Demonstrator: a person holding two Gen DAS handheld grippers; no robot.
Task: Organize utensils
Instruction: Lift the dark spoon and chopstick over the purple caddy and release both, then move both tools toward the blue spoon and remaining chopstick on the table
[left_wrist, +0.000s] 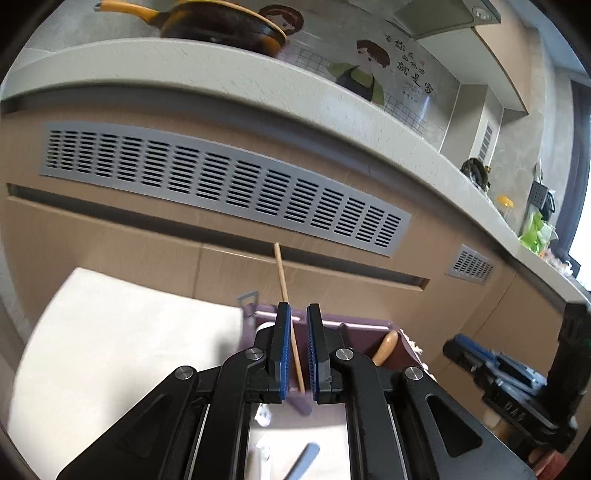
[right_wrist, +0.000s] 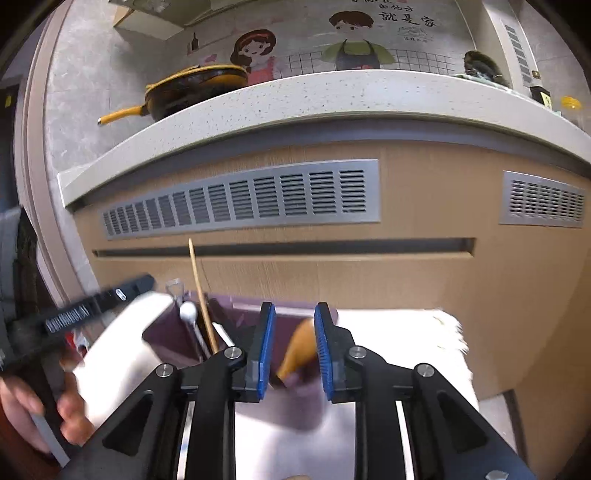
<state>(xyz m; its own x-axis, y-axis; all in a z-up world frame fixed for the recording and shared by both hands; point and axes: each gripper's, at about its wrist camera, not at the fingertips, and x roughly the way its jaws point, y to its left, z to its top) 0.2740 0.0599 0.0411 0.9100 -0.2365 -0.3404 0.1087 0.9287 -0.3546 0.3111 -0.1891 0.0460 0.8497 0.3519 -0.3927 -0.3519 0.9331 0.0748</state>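
A purple utensil box (left_wrist: 364, 334) (right_wrist: 173, 334) stands on a white cloth ahead of both grippers. A thin wooden chopstick (left_wrist: 285, 291) (right_wrist: 201, 295) stands upright in it. In the left wrist view the chopstick runs between the blue pads of my left gripper (left_wrist: 298, 314); the jaws are slightly apart and not clamped on it. My right gripper (right_wrist: 293, 314) is open, with a wooden spoon handle (right_wrist: 297, 349) (left_wrist: 385, 347) between its pads, untouched. A white spoon (right_wrist: 188, 314) and a metal utensil (right_wrist: 175, 288) also stand in the box.
A wood-faced cabinet with grey vents (left_wrist: 221, 184) (right_wrist: 243, 199) rises right behind the box, under a speckled countertop edge (right_wrist: 295, 98). A yellow-handled pan (right_wrist: 192, 90) sits on the counter. The white cloth (left_wrist: 122, 332) (right_wrist: 402, 339) spreads left and right.
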